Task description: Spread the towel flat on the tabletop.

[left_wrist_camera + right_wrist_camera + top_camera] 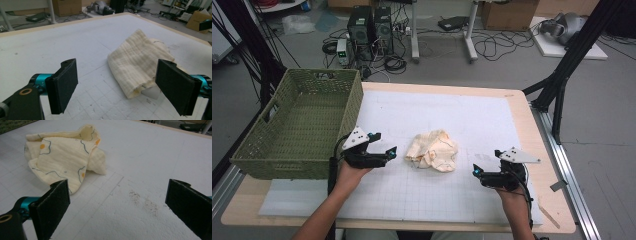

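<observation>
Two claws, left claw point(384, 153) and right claw point(478, 171), gape wide, flanking the crumpled cream cloth point(432, 150) mid-counter point(492, 115).

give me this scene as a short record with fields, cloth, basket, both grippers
cloth: crumpled cream cloth with orange and dark printed marks, lying mid-table on the white gridded mat
basket: green woven basket, at the table's left edge, nothing seen inside
left gripper: left gripper just left of the cloth, jaws open, not touching it
right gripper: right gripper to the right of the cloth, jaws open, apart from it
held: nothing
</observation>
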Motion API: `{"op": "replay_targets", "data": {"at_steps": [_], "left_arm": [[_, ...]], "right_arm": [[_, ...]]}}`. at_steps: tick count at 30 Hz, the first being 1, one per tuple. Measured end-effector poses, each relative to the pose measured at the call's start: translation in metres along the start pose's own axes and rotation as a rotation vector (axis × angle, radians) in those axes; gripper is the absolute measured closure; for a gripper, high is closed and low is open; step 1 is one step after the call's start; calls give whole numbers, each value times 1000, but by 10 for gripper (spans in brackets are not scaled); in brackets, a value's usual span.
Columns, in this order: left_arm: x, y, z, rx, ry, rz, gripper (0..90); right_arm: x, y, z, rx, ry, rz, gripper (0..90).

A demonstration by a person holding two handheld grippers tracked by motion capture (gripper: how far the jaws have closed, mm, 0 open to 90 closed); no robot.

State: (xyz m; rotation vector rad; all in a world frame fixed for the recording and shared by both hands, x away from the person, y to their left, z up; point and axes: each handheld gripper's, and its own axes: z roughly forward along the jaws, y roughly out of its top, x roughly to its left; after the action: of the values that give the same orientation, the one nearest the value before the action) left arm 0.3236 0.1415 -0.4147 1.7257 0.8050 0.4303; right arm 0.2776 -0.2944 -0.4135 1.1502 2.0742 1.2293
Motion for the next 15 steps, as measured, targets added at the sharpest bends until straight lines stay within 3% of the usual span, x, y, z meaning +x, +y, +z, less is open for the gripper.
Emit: {"op": "replay_targets", "data": {"at_steps": [10,15], "left_arm": [[-5,-4,5,39,-24,17,196],[-8,-7,10,66,-62,23,234]], "right_arm": [[16,5,14,35,51,-65,66],[23,6,30,64,126,-69,189]]}}
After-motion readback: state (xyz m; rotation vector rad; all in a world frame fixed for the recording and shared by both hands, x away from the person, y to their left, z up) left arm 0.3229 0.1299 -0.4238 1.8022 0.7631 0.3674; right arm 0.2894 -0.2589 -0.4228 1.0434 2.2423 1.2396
